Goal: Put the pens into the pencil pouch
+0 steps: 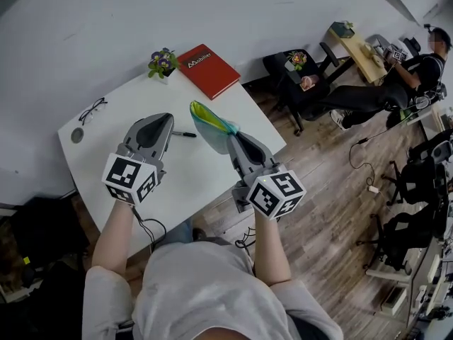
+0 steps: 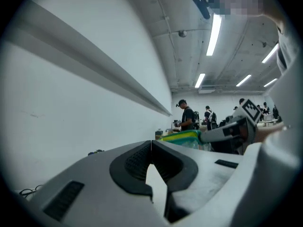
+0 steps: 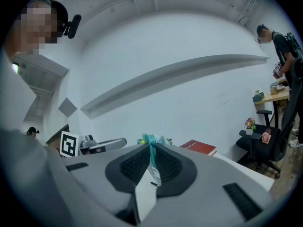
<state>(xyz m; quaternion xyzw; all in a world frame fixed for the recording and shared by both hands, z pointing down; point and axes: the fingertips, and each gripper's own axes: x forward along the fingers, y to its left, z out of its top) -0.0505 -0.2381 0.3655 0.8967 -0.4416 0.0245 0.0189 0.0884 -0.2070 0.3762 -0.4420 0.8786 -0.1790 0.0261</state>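
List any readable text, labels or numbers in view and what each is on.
Cover of the red book: a white logo and one word, too blurred to quote.
Cubes on the left gripper and right gripper: black-and-white square markers only, no letters or numbers.
Nothing else carries readable print.

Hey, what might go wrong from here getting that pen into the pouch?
The right hand-held gripper pinches only a thin edge of the pencil pouch, so it may slip or sag shut when the pen pushes in. The left hand-held gripper is shut and empty beside the pen, which lies flat on the table; a grab could roll it away.
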